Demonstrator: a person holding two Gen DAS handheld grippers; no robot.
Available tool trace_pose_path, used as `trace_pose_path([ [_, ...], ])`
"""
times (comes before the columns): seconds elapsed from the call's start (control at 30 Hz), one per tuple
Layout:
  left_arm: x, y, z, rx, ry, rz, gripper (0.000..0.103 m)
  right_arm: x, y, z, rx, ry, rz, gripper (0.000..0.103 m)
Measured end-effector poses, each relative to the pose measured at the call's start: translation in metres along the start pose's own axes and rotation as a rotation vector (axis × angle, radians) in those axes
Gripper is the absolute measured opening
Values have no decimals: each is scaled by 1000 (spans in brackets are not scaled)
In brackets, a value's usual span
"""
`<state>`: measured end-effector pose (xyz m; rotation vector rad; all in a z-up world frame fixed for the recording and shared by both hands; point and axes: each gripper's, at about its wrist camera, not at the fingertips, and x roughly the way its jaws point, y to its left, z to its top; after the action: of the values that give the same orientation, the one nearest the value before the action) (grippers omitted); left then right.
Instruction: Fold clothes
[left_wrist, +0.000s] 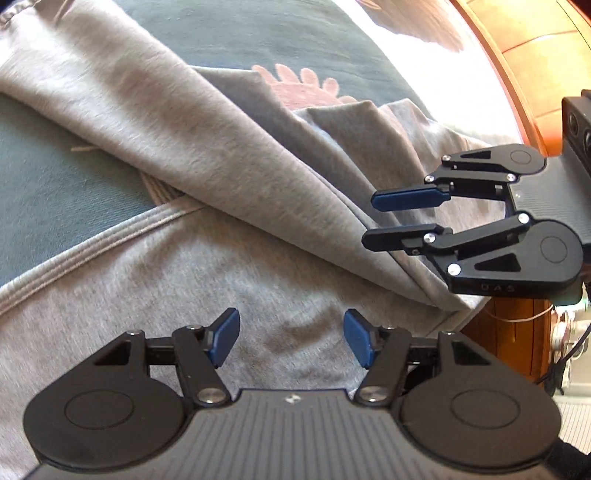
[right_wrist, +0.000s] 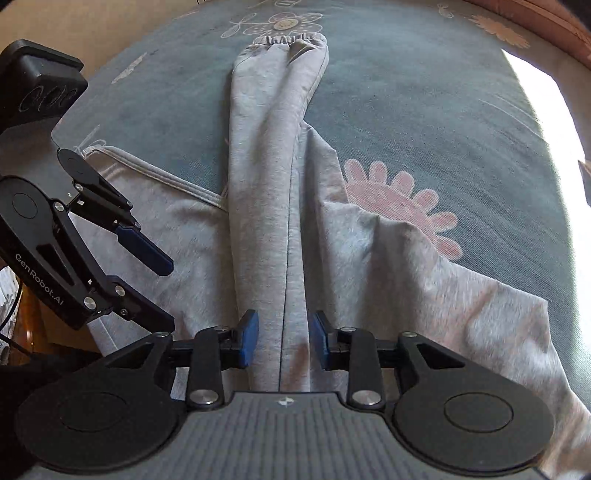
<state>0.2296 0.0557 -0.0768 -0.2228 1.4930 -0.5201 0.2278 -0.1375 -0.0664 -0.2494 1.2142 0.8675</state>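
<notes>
While both tools hovered over the cloth, the left gripper (left_wrist: 291, 338) stood with its blue pads (left_wrist: 223, 338) apart and nothing between them. The right gripper (right_wrist: 283, 339) had its jaws parted astride a folded sleeve (right_wrist: 271, 155), whether pressing it I couldn't tell. That sleeve ran toward twelve o'clock across the grey sweatshirt (right_wrist: 424, 280), which lay on a blue flowered bedspread (right_wrist: 443, 110).
</notes>
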Motion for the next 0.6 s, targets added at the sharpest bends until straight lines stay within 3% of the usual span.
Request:
trace_pose_path([
  [0.17, 1, 19, -6, -117, -65, -45, 64, 14, 5, 19, -63, 15, 35, 42],
  [0.3, -1, 31, -4, -209, -121, -113, 65, 23, 15, 27, -121, 23, 5, 49],
  [0.43, -2, 42, -1, -286, -151, -162, 65, 33, 22, 22, -166, 51, -41, 48],
  [0.47, -3, 45, -3, -303, -160, -184, 66, 34, 22, 20, -169, 54, -40, 40],
  [0.5, -4, 47, -4, -317, -170, -206, 67, 33, 22, 19, -168, 51, -30, 22],
  [0.57, -1, 49, -4, -346, -179, -240, 69, 28, 19, 18, -139, 35, -2, 8],
  [0.6, 1, 50, -5, -360, -185, -261, 69, 24, 16, 17, -117, 25, 23, 7],
])
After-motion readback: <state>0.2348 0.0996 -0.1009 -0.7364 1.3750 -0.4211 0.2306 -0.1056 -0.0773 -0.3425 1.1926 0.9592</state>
